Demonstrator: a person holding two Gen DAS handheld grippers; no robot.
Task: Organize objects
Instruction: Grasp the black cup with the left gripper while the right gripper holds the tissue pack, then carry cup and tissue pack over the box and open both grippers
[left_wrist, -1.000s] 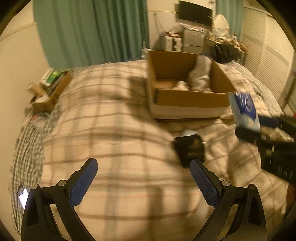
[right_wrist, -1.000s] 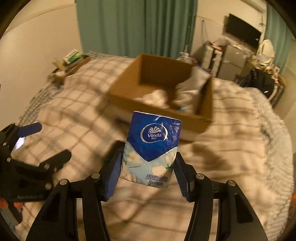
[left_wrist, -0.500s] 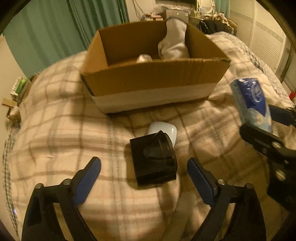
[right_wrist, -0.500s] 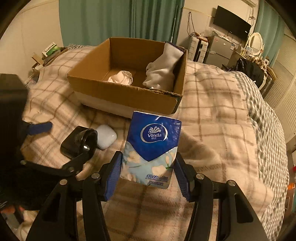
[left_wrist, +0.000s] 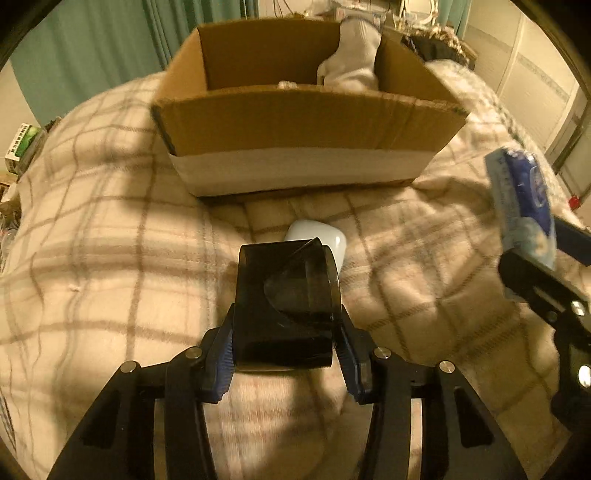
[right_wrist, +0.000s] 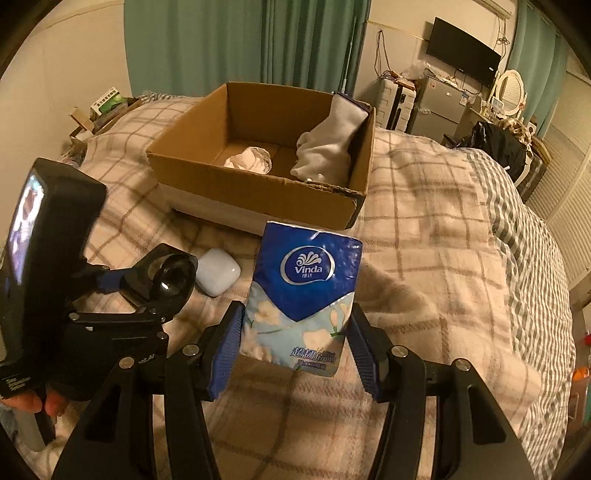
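So my left tool (left_wrist: 283, 345) has just been closing and now has the black holder (left_wrist: 286, 306) pinched between its blue pads, low on the two flat sides. It sits on the bed (left_wrist: 92, 258) just in front of the cardboard box (left_wrist: 306, 129), with the white earbud case (left_wrist: 317, 240) touching its far edge. I'd guess hard smooth plastic, light but a bit slippery, so the flat sides are the place to squeeze, not the rounded top. The tool points steeply down at it.

My right tool (right_wrist: 293, 341) is clamped on the tissue pack (right_wrist: 303, 299), upright, in the air in front of the box's near right corner. Soft and crushable, weighs nothing, so the lower edges seem fine. That tool tilts down toward the bed too.
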